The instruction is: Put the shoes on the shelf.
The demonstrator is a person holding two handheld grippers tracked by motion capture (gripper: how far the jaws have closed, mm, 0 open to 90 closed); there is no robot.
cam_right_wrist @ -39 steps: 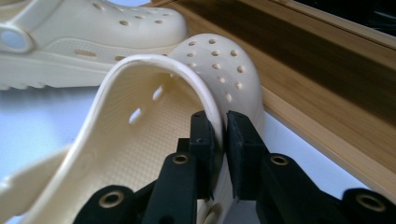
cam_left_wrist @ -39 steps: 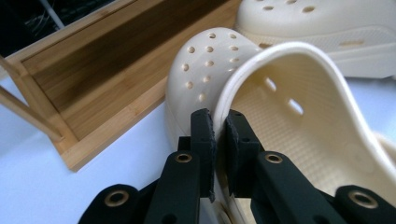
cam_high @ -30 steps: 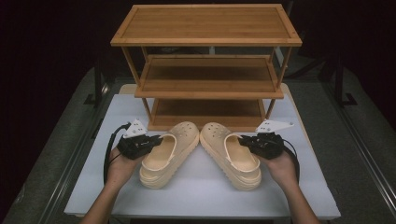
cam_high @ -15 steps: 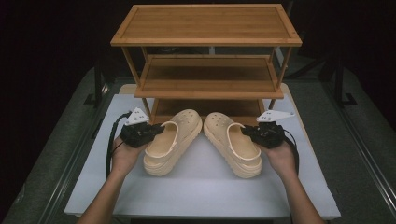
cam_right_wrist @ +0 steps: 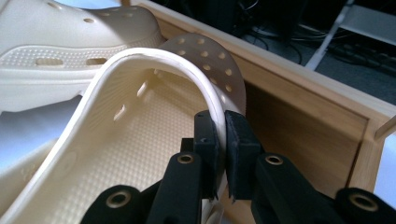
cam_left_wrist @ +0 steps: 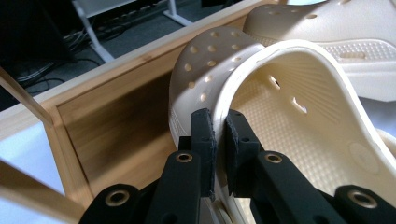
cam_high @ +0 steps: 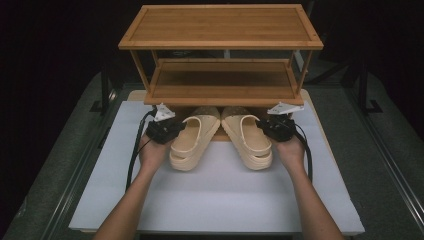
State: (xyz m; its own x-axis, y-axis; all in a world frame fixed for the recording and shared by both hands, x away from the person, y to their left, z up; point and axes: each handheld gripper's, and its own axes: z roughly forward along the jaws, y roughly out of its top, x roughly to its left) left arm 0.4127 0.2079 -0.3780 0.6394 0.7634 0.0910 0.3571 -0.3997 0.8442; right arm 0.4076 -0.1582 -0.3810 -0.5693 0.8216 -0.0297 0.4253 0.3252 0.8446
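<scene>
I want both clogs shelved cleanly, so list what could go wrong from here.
1. Each gripper, left gripper and right gripper, pinches only a thin sidewall rim, so the left clog or right clog may flex or slip.
2. The toes sit under the middle shelf; lifting could knock its front edge.

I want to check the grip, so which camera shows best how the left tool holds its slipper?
The left gripper view: the left tool pinches the left slipper rim. The high view shows tool and slipper whole but small; the right gripper view shows that slipper's side.
</scene>
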